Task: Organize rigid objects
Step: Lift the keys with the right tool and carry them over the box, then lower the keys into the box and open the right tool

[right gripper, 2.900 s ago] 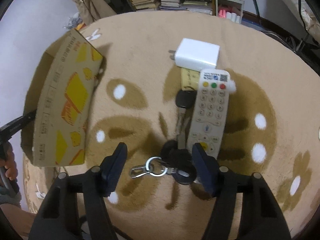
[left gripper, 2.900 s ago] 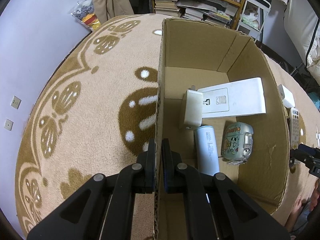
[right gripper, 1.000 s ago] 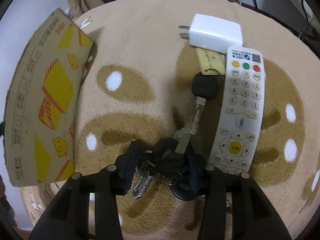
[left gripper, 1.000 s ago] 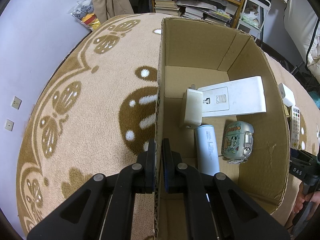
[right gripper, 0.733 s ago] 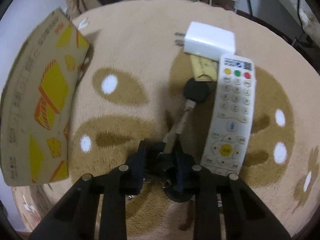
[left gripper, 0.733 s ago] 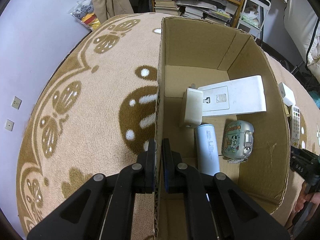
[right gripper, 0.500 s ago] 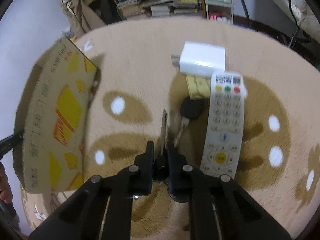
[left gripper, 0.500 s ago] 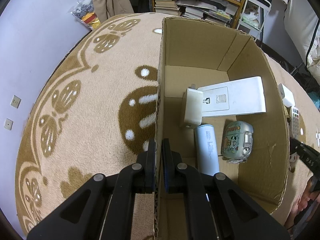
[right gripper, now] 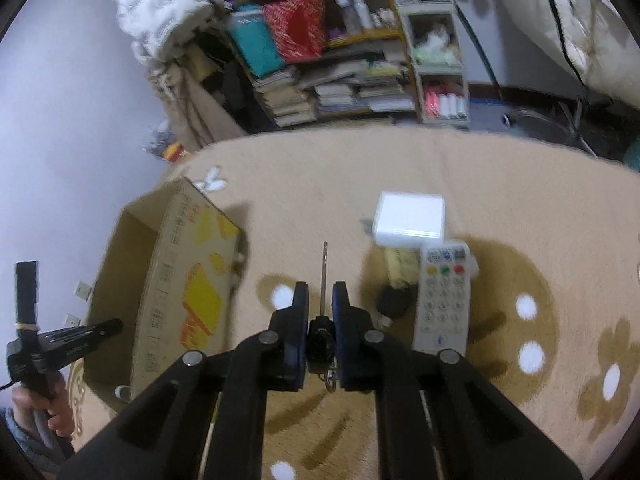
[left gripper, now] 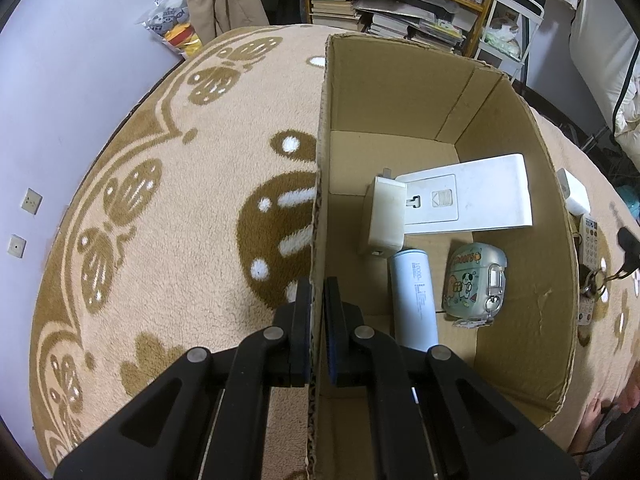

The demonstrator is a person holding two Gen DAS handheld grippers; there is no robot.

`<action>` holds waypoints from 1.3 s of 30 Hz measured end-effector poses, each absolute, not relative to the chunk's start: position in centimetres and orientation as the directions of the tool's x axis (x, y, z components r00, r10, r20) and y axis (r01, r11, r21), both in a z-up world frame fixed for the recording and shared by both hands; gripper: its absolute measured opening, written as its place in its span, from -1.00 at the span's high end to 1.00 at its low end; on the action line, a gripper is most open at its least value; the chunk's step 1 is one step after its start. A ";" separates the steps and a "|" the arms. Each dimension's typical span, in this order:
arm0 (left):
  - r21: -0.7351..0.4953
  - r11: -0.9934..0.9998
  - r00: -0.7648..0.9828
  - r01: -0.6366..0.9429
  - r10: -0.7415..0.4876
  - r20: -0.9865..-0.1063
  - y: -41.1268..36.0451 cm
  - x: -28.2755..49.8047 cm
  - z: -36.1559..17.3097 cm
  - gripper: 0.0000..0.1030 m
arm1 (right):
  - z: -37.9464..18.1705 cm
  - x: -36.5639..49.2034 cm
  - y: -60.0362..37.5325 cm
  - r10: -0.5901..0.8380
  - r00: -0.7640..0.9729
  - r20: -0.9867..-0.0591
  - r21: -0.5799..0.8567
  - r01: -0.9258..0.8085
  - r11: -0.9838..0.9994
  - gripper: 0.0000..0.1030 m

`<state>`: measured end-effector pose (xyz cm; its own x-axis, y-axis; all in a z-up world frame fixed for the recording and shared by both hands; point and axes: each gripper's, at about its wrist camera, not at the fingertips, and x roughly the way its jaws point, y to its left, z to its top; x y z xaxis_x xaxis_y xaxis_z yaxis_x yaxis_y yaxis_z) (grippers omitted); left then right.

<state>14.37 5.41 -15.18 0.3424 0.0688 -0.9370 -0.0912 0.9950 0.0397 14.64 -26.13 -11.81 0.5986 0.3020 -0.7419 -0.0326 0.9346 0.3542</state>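
Note:
My left gripper [left gripper: 318, 296] is shut on the near left wall of the cardboard box [left gripper: 320, 184]. Inside lie a white flat device [left gripper: 472, 200], a white adapter [left gripper: 384, 216], a pale blue power bank [left gripper: 414, 300] and a cartoon-printed case [left gripper: 474, 280]. My right gripper [right gripper: 321, 300] is shut on a key bunch [right gripper: 320, 344], one key blade pointing forward, lifted above the rug. The box [right gripper: 180, 280] stands to its left. A white remote [right gripper: 442, 300], a white charger [right gripper: 410, 220] and a black key fob [right gripper: 394, 300] lie on the rug to its right.
A beige patterned rug [left gripper: 160, 220] covers the surface. Bookshelves with stacked books [right gripper: 340, 88] stand at the back. The hand holding the left gripper [right gripper: 52, 360] shows at the right wrist view's left edge. A yellow card [right gripper: 400, 264] lies under the fob.
My right gripper closed on the key bunch and lifted it off the rug, tilting up toward the room. The left gripper stayed shut on the box wall.

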 end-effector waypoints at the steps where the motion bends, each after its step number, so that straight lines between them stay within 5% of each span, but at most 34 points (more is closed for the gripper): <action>1: 0.039 0.995 0.342 -0.091 0.068 -0.937 5.4 14.4 -15.2 0.89 | -11.2 14.7 -25.8 0.300 0.607 -0.735 0.347 -0.043 0.937 0.75; 20: 0.002 0.994 0.337 -0.113 0.040 -0.941 5.7 14.7 -15.1 0.90 | 3.1 16.0 -13.9 0.566 0.663 -0.490 0.414 -0.394 0.820 0.75; 39: -0.005 0.994 0.339 -0.110 0.033 -0.940 5.7 14.6 -15.2 0.90 | -5.9 17.6 -9.2 0.477 0.510 -0.716 0.327 -0.360 0.874 0.75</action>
<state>14.62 5.72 -15.17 0.3386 0.0328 -0.9404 -0.1096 0.9940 -0.0048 17.56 -9.17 -5.93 0.5096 0.4773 -0.7159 -0.3598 0.8740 0.3266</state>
